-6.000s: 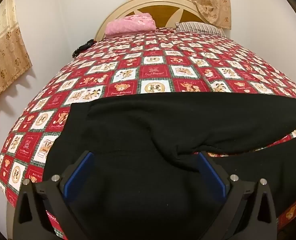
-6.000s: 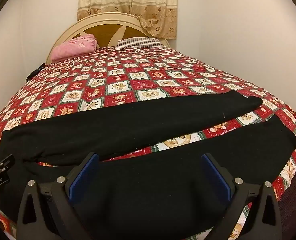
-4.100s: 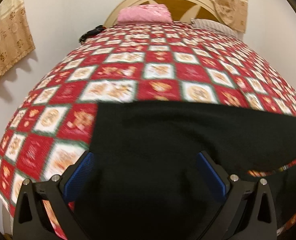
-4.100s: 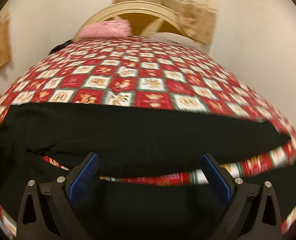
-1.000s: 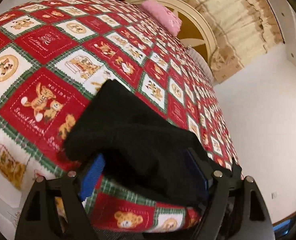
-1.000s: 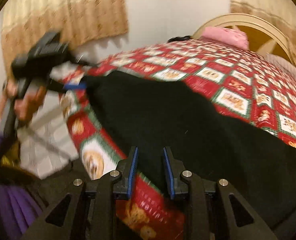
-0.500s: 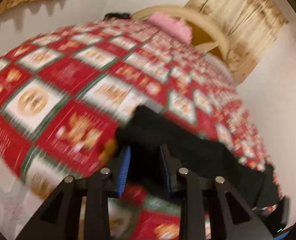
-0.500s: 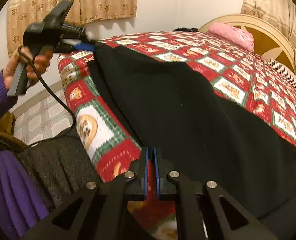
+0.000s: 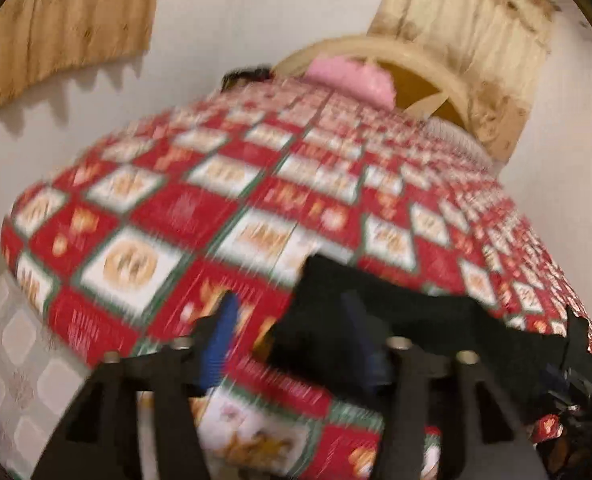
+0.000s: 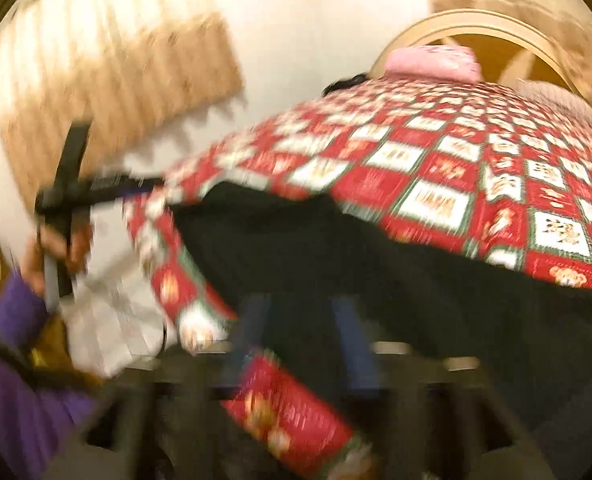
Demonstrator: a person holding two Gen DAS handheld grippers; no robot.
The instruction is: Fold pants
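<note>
The black pants (image 9: 416, 320) lie along the near edge of the bed, blurred in both views. My left gripper (image 9: 291, 340) hangs over their left end with its jaws opening; the cloth's corner sits between the blue fingers (image 9: 219, 336) and no pad presses on it. My right gripper (image 10: 302, 336) is over the near edge of the pants (image 10: 376, 272), jaws also opening, with black cloth between the fingers. The right wrist view also shows the left gripper (image 10: 143, 184) at the bed's corner, held by a hand (image 10: 55, 248) in a purple sleeve.
A red-and-white checked bedspread (image 9: 175, 216) covers the bed. A pink pillow (image 9: 348, 76) and a cream headboard (image 9: 428, 80) stand at the far end. Beige curtains (image 10: 115, 80) hang on the white walls. Pale floor tiles (image 9: 7, 360) show beside the bed's left edge.
Half a second ago both grippers were pinched nearly shut at the pants' edge; now both stand apart. Both views have risen and swung, and are blurred by motion.
</note>
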